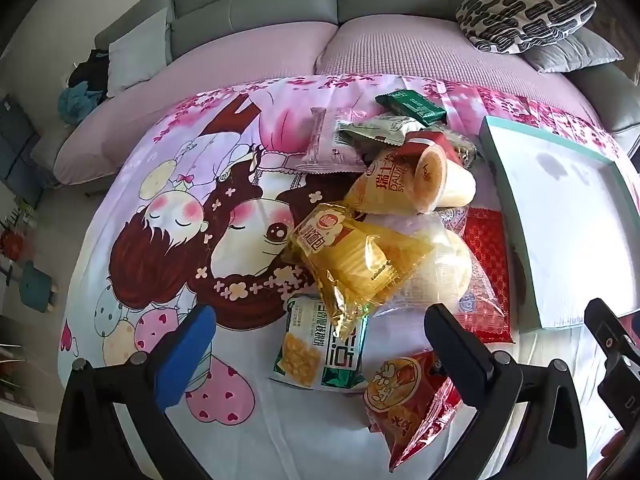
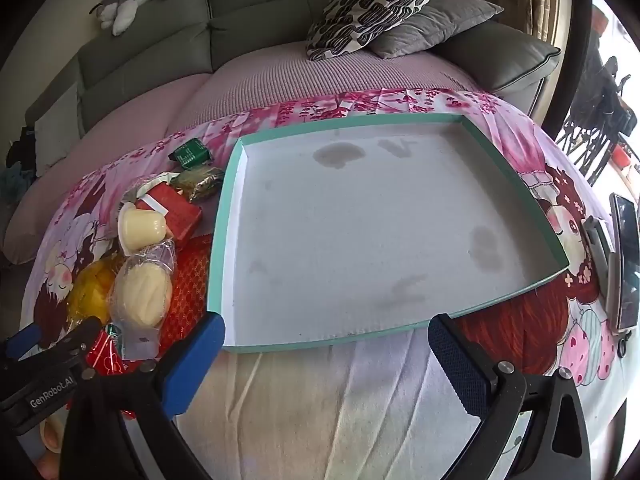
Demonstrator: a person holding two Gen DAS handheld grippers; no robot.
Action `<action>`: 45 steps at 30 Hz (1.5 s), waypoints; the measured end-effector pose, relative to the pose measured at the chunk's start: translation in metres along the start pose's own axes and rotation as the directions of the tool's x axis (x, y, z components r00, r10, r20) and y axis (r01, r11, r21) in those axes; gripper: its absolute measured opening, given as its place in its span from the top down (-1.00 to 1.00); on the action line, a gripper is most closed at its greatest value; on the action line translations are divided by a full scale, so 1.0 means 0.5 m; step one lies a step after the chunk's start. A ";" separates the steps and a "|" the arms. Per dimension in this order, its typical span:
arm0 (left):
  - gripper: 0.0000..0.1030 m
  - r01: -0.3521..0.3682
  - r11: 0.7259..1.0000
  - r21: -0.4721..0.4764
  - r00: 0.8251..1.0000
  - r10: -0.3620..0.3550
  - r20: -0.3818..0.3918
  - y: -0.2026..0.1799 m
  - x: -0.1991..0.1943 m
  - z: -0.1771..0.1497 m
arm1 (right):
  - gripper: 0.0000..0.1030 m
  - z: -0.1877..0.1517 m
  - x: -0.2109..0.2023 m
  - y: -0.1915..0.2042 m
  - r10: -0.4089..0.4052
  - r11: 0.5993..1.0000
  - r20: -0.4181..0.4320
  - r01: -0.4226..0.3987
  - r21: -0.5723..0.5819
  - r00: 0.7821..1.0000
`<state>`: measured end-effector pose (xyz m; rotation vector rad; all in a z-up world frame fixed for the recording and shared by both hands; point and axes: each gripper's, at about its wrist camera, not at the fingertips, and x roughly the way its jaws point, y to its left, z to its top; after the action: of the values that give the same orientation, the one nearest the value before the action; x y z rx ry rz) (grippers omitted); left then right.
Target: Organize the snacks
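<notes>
A pink cartoon-printed cloth covers the table, and its near edge before both grippers lies bare, a plain white stretch with room to move. A shallow teal-rimmed cardboard tray with a white floor sits toward the right side of the cloth, its far edge near the cloth's far edge by the grey sofa. Nothing lies in the tray; only faint grey stains mark its floor. The snacks lie in a heap just left of the tray's left rim: a yellow plastic-wrapped bread packet, a pale pudding cup lying on its side, a clear-wrapped cream bun, a flat red foil packet touching the tray's rim, a green and white cracker packet and a red and yellow crisp bag nearest the cloth's front edge. The left gripper hovers above the heap's near end, jaws spread wide, gripping nothing. The right gripper stands wide apart at the tray's near rim, also with nothing in it
</notes>
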<state>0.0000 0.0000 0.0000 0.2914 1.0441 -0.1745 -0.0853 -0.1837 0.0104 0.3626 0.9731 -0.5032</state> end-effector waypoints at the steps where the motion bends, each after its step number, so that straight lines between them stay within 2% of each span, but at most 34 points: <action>1: -1.00 0.005 1.000 -0.001 1.000 -0.005 -0.002 0.000 0.000 0.000 | -1.00 0.000 0.000 0.000 0.000 1.000 -0.001 0.000 0.000 1.000; 24: -1.00 0.002 1.000 0.002 1.000 -0.002 0.003 -0.015 0.000 0.004 | -1.00 -0.004 0.002 -0.001 0.001 1.000 -0.006 -0.001 -0.003 1.000; 45: -1.00 0.099 0.995 -0.006 0.994 -0.099 0.043 -0.024 -0.022 0.016 | -1.00 -0.002 0.001 -0.003 0.002 1.000 -0.011 -0.002 0.000 1.000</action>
<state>-0.0022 -0.0139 0.0115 0.2275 1.0176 -0.2645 -0.0864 -0.1845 0.0093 0.3664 0.9834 -0.5000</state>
